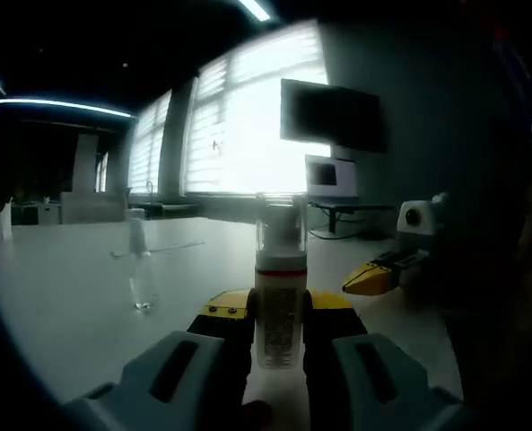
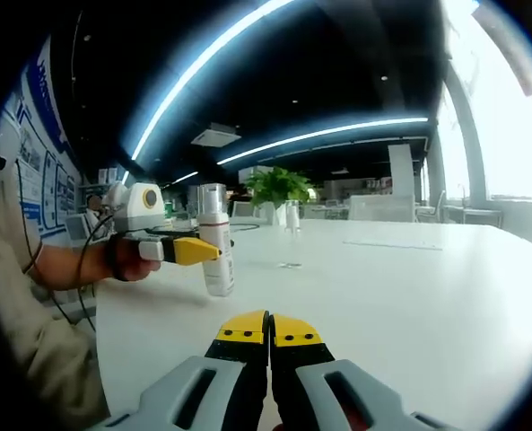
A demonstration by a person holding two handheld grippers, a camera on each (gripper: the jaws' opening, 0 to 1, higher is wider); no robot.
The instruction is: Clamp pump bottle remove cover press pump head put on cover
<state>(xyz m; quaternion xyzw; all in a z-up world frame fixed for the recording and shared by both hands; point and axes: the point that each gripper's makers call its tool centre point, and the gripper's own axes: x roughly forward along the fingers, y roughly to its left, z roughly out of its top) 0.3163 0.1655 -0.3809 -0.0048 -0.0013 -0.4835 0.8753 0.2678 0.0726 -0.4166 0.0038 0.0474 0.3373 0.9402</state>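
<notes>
Left gripper (image 1: 279,337) clamped round pump bottle (image 1: 279,305), clear cover (image 1: 280,220) still on; right gripper (image 2: 268,328) closed, empty; open it, take cover squarely, lift straight

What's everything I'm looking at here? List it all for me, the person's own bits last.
pump bottle: one, white with a red band and a clear cover still on, upright between the left tool's jaws
small clear bottle: one, see-through, standing on the table to the left of the pump bottle in the left gripper view
table: one, white, large
potted plant: one, green, at the table's far side
monitor: one, dark, by the bright windows
left tool: one, yellow-tipped, shut on the pump bottle
right tool: one, yellow-tipped, jaws together, holding nothing
hand: one, gripping the left tool
</notes>
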